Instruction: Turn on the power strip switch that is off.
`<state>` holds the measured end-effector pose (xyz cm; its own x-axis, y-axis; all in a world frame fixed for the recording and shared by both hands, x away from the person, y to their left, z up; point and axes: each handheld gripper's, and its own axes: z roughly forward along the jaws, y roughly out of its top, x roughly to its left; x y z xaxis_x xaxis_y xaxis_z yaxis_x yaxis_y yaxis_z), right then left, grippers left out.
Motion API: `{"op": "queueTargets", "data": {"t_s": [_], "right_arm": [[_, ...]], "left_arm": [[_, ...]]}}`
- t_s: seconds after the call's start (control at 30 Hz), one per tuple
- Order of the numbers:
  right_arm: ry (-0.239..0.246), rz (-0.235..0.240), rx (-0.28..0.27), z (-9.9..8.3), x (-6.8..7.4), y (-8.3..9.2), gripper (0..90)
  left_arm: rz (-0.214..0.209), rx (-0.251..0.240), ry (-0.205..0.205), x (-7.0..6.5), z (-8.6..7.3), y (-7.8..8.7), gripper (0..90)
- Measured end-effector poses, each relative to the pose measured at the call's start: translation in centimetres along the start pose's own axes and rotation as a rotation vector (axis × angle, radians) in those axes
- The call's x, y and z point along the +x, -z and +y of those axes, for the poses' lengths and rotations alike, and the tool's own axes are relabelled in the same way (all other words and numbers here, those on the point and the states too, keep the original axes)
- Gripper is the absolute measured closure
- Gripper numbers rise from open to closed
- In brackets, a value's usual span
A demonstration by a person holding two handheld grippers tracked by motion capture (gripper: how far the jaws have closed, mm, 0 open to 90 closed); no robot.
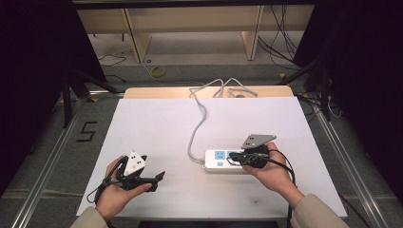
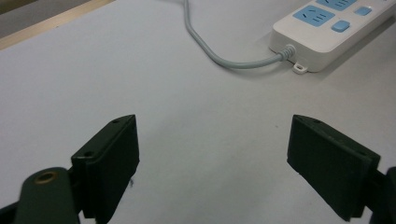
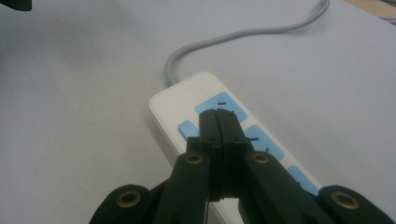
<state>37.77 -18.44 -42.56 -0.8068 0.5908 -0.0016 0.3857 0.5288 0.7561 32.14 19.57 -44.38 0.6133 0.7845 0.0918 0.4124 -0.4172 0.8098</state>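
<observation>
Fingers pressed together, the right gripper [image 3: 218,122] hovers over the power strip [image 1: 219,160] lying right of centre on the bench [image 1: 157,123], seemingly about to press its switch [image 3: 188,129]; next comes a short, accurate push. The left gripper [image 2: 212,158] waits near left, fingers apart.

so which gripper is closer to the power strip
Right. The right gripper, jaws shut, is over the power strip; the left gripper, jaws open, sits well off to its left over bare table.

White-covered table [image 1: 142,142] on grey floor [image 1: 57,156], dark curtains [image 1: 33,57] at both sides, pale wooden shelving [image 1: 190,23] beyond, loose cables [image 1: 280,42] trailing.
</observation>
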Motion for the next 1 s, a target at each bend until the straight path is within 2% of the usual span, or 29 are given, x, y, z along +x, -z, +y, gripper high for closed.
{"op": "queueTargets", "data": {"t_s": [1.0], "right_arm": [[0.003, 0.022, 0.058, 0.8, 0.3, -1.8, 90.0]], "left_arm": [[0.002, -0.005, 0.0, 0.0, 0.1, 0.0, 16.7]]}}
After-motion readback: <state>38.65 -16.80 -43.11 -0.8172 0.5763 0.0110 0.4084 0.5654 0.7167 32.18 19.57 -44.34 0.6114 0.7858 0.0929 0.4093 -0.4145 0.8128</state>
